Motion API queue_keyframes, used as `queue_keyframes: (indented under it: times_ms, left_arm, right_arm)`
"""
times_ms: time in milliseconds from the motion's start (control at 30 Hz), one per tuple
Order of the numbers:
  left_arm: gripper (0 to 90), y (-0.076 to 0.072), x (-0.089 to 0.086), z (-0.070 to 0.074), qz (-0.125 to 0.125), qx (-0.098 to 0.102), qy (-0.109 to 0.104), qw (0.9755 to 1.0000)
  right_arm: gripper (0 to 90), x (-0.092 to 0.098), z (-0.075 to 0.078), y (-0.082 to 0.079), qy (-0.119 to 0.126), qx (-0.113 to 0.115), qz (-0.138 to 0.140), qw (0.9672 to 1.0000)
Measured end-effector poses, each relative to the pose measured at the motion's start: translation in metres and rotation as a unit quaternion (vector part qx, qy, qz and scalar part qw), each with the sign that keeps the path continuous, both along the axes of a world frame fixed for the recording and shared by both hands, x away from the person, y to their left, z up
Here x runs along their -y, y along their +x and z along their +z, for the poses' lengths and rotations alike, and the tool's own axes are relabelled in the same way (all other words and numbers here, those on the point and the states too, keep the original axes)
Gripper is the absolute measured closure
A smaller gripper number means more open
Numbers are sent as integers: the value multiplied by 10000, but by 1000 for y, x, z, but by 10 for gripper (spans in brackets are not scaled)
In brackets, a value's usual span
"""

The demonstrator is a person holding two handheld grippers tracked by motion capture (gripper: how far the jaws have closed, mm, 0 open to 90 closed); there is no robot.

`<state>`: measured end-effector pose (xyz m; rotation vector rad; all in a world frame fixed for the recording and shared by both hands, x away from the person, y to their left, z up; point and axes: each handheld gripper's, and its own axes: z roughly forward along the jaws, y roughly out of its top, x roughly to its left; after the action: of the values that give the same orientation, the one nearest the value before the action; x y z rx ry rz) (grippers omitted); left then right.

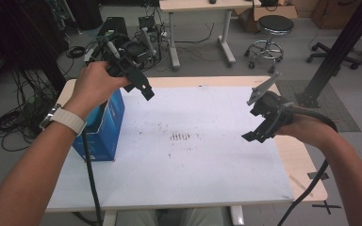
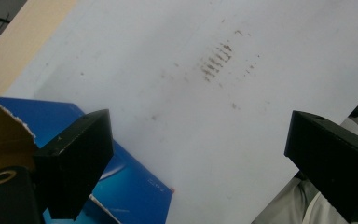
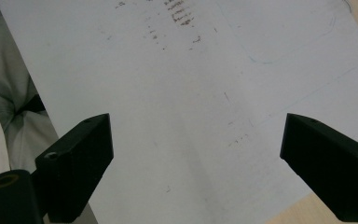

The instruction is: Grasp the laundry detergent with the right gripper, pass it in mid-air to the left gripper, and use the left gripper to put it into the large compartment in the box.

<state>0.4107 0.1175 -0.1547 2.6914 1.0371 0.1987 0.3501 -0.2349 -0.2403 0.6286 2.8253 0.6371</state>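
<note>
Blue cardboard forms the one box [image 1: 107,123] on the table [image 1: 306,162]; it is open-topped, with a torn brown inner flap seen in the left gripper view [image 2: 2,133] and pale lettering on its side. One white sheet [image 1: 184,155] covers most of the light wooden tabletop, marked near its middle by a single cluster of short dark strokes [image 1: 180,136]. Two hand-held grippers are present, one per hand. The left gripper [image 1: 143,88] is held raised, above and just beside the box's far upper edge; its jaws stand wide apart with nothing between them, and the box lies below its left jaw in its own view. The right gripper [image 1: 254,134] hovers over the sheet's right part, well apart from the box, which lies far to its left across the sheet; its jaws are likewise spread wide and empty. The stroke cluster lies between the two grippers. One wristband [image 1: 68,118] circles the left wrist.
</note>
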Motion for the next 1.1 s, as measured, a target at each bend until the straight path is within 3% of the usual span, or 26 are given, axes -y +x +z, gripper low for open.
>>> queue_keyframes:
  times_ms: [167,533,800,1100]
  left_arm:
    - [82,5,13,-5,-230,-47,83,9997]
    - [82,16,32,-12,-730,-65,57,9973]
    - [83,25,44,-14,-1139,-31,95,9934]
    - [84,23,60,-20,-1527,-139,200,9880]
  right_arm:
    - [91,-1,1,1,-8,-7,-9,10000]
    - [90,-2,2,0,-43,-56,-19,10000]
    - [89,-3,1,0,-77,-112,-56,9999]
    - [84,-5,2,-1,-113,-102,-50,9999]
